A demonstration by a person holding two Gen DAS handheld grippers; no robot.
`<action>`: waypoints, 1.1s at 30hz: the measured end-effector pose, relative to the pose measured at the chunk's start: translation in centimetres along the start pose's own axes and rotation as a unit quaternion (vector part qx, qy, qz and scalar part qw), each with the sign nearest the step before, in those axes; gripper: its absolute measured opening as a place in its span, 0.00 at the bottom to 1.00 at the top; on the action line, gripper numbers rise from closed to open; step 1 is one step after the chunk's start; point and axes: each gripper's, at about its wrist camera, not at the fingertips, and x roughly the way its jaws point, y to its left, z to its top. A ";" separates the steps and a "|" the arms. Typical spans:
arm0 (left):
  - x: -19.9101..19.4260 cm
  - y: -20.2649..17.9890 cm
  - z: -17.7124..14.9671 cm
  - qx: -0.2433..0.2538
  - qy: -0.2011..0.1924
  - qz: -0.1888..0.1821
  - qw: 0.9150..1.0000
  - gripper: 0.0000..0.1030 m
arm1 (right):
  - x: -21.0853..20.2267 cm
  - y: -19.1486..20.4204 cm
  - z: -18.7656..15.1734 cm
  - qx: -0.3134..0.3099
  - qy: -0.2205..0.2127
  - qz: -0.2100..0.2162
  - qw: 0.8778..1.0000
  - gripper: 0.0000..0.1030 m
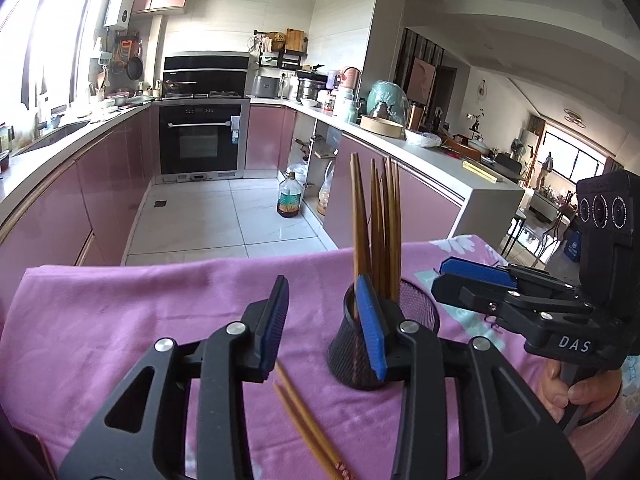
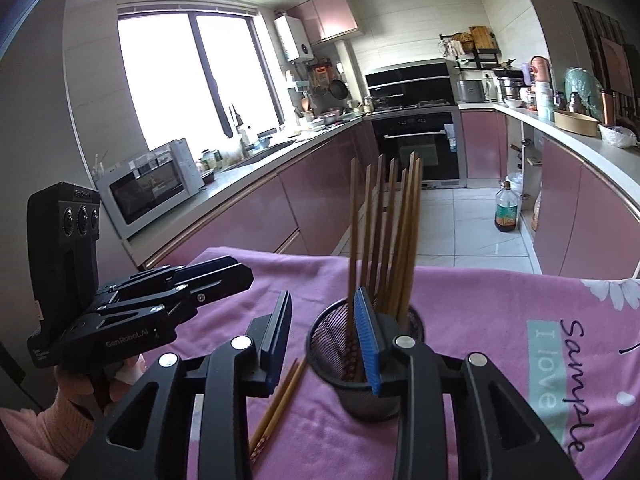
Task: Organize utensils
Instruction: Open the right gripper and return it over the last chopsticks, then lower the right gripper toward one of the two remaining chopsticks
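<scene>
A black mesh holder (image 1: 350, 360) (image 2: 368, 404) stands upright on the pink cloth (image 1: 120, 320) (image 2: 480, 320), with several brown chopsticks (image 1: 376, 216) (image 2: 380, 220) standing in it. A loose pair of chopsticks (image 1: 304, 420) (image 2: 280, 400) lies flat on the cloth just left of the holder. My left gripper (image 1: 322, 292) is open above that pair, nothing between its blue pads; its right finger overlaps the holder's front. My right gripper (image 2: 323, 300) is also open and empty, its right finger in front of the holder. Each gripper shows in the other's view (image 1: 440, 280) (image 2: 248, 276), held by a hand.
The cloth-covered table ends at its far edge (image 1: 200, 264), with tiled kitchen floor beyond. An oil bottle (image 1: 289, 200) stands on the floor by pink cabinets. A microwave (image 2: 152, 184) sits on the left counter. Printed lettering (image 2: 576, 384) marks the cloth's right side.
</scene>
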 end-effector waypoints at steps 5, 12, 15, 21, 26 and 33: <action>-1.2 1.1 -2.5 -0.006 0.011 0.013 1.000 0.38 | 0.6 1.6 -1.8 -0.009 0.025 0.025 0.999 0.32; -0.6 2.7 -7.4 -0.030 0.061 0.021 0.997 0.38 | 3.7 2.8 -5.5 -0.007 0.098 0.038 0.994 0.33; 0.3 3.2 -9.3 -0.040 0.084 0.031 0.995 0.39 | 4.8 2.9 -6.5 -0.001 0.120 0.041 0.992 0.33; 1.1 3.4 -10.9 -0.053 0.103 0.038 0.992 0.39 | 6.2 4.0 -8.4 -0.006 0.151 0.034 0.988 0.33; 1.2 3.6 -11.6 -0.060 0.108 0.042 0.991 0.41 | 7.0 4.5 -9.4 -0.014 0.170 0.031 0.985 0.33; 1.2 3.9 -12.2 -0.069 0.114 0.040 0.990 0.41 | 7.6 5.0 -10.1 -0.031 0.181 0.016 0.983 0.32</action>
